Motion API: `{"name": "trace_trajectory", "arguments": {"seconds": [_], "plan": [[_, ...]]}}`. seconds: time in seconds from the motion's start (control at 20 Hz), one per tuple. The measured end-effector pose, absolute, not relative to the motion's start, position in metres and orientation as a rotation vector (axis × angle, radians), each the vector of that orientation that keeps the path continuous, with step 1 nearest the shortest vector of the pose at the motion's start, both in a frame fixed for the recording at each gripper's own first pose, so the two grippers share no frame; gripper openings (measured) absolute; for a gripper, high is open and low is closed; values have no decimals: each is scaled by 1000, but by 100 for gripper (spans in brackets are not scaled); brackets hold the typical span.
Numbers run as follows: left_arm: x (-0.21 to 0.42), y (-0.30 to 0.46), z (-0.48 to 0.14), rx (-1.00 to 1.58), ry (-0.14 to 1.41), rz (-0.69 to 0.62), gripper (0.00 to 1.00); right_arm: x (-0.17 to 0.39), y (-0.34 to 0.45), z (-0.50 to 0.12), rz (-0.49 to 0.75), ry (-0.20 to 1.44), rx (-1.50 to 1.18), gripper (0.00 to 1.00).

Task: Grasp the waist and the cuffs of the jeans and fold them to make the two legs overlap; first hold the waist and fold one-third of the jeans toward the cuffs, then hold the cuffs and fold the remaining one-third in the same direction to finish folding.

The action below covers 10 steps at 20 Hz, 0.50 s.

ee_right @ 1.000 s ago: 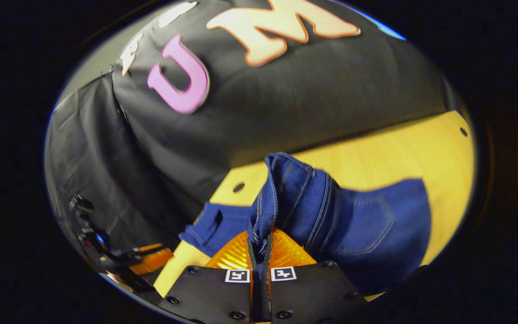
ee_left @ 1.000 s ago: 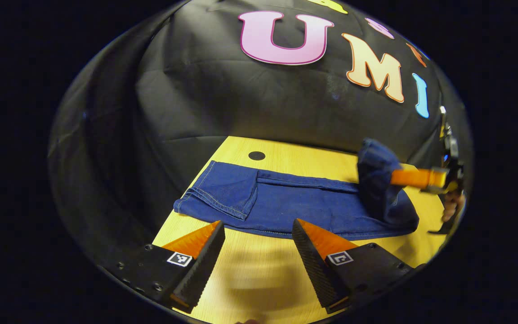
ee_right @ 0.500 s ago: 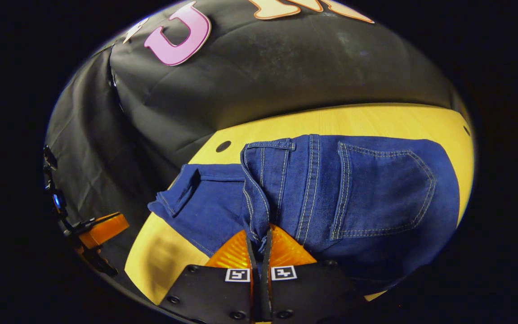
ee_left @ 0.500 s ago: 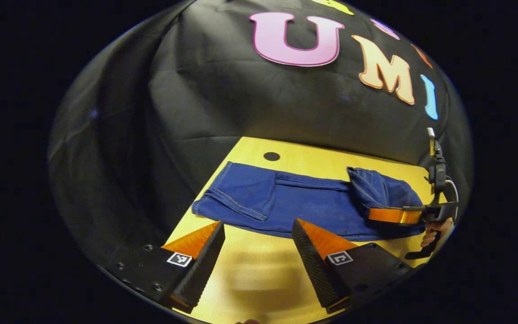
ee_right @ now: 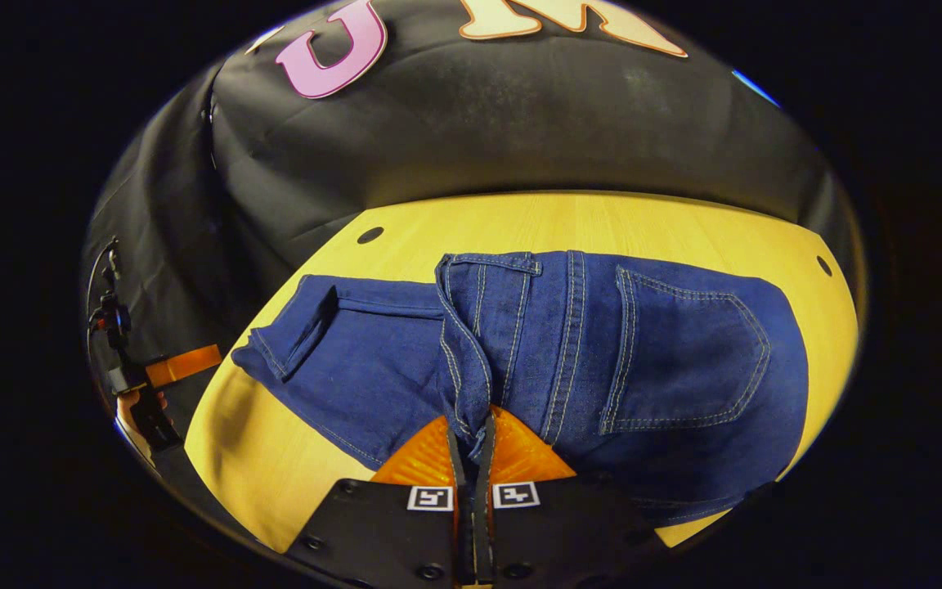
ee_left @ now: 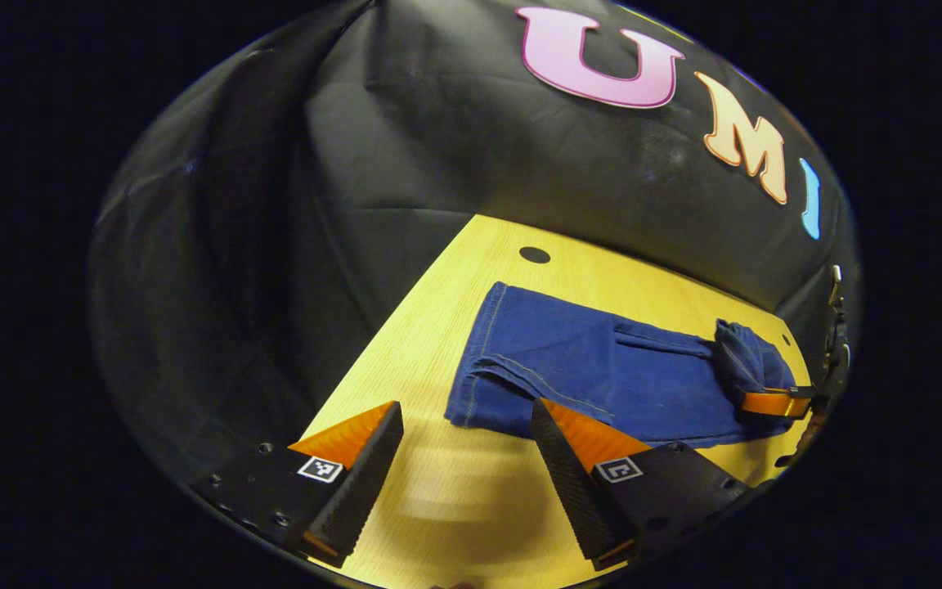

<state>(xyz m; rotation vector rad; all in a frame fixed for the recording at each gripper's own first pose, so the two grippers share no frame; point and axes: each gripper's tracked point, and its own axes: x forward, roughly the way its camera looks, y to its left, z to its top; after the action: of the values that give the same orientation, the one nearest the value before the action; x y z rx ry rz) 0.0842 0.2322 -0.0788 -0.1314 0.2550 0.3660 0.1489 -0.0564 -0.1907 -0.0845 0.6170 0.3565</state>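
Blue denim jeans (ee_right: 520,352) are laid lengthwise along the wooden table (ee_right: 602,225), cuffs (ee_left: 479,384) toward the left gripper (ee_left: 463,458), which is held wide apart and empty. The folded-over waist (ee_right: 471,343) is pinched by the closed right gripper (ee_right: 471,442); the pinched edge is hidden between its fingers.

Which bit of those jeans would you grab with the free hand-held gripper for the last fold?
Probably the cuffs, the free end of the jeans lying flat on the table. Come in low from that open end, one finger sliding under the stacked hems.
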Motion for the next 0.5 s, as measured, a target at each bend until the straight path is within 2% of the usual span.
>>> {"name": "trace_trajectory", "arguments": {"seconds": [0.1, 0.15, 0.3, 0.35, 0.5], "plan": [[94, 237, -89, -95, 294, 357, 96, 148, -59, -187, 354, 612, -82, 5], [97, 238, -92, -78, 307, 349, 96, 148, -57, -188, 353, 613, -79, 12], [96, 238, -91, -56, 314, 322, 95, 144, -50, -185, 371, 608, -56, 23], [98, 237, -91, -52, 315, 316, 95, 140, -45, -182, 384, 610, -37, 32], [100, 237, -96, -53, 327, 312, 95, 130, -37, -173, 397, 592, -31, 73]]}}
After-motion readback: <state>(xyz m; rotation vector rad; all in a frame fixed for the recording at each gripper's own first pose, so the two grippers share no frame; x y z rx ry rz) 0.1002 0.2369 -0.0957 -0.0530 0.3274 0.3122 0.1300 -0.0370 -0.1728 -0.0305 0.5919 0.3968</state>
